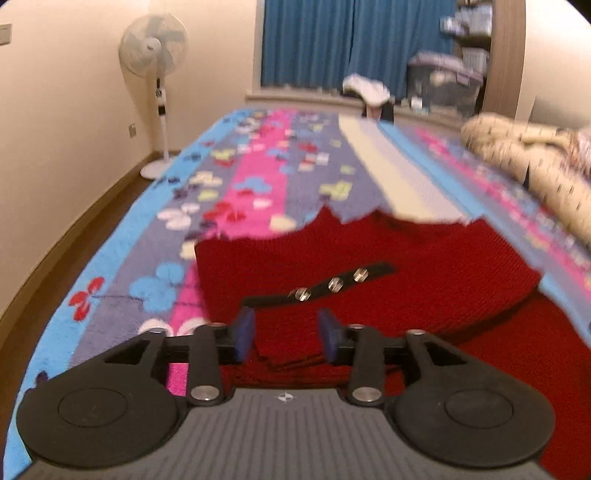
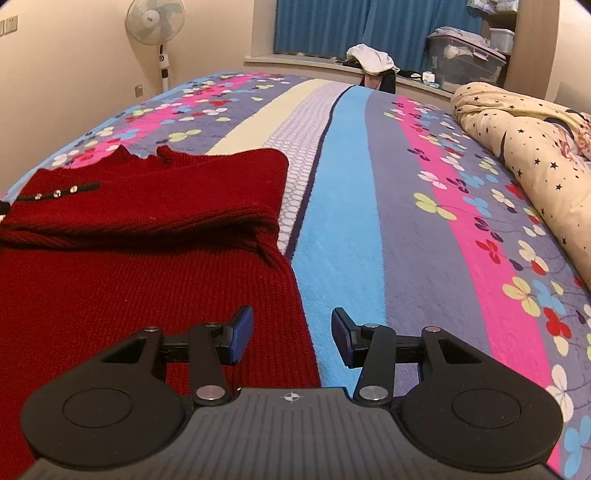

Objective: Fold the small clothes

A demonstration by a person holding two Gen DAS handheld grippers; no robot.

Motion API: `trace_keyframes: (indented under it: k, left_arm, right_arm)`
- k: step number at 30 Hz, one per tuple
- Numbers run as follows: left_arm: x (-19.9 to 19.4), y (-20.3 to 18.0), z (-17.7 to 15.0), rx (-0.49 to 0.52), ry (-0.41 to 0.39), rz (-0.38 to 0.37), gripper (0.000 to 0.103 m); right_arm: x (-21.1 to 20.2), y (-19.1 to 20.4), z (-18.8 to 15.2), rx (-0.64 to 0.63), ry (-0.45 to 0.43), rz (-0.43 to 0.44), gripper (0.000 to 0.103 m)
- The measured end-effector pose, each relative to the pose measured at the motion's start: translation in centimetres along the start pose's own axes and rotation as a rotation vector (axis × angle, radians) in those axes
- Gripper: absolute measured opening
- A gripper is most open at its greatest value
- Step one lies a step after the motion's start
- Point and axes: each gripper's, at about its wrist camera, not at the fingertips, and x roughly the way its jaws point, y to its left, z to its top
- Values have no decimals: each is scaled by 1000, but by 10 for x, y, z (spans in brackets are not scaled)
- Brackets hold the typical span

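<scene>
Both jaws stand apart w/ nothing between the pads: left gripper (image 1: pixel 286 334) over the red sweater (image 1: pixel 369 258), right gripper (image 2: pixel 291 338) straddling its right edge. Left view is blurred, so I can't read the far bedding; sweater's near part is cut off by the rigs. It lies part-folded on the striped floral blanket (image 2: pixel 424 184), fan (image 2: pixel 155 18) and blue curtain (image 2: pixel 332 26) beyond.
</scene>
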Motion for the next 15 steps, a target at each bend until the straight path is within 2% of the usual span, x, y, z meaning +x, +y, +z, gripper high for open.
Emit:
trace_keyframes:
  k: [2, 4, 6, 8, 10, 12, 15]
  left_arm:
    - [-26, -2, 5, -9, -25, 22, 62]
    - [-54, -5, 6, -7, -48, 75, 63]
    - [-82, -10, 3, 15, -69, 113, 69]
    - [-112, -13, -5, 33, -92, 129, 79]
    - [-139, -14, -18, 37, -106, 129, 80]
    - [-159, -15, -35, 25, -85, 122, 82]
    - [-175, -14, -64, -28, -6, 92, 86]
  right_arm:
    - [-6, -3, 0, 17, -10, 3, 49]
    - [-13, -5, 1, 28, -31, 6, 49]
    - [-23, -7, 1, 39, -57, 12, 49]
    - [-35, -8, 0, 52, -84, 25, 49]
    - [-49, -10, 0, 65, -112, 46, 49]
    - [-66, -11, -3, 71, -148, 70, 49]
    - [-90, -16, -9, 74, -190, 77, 50]
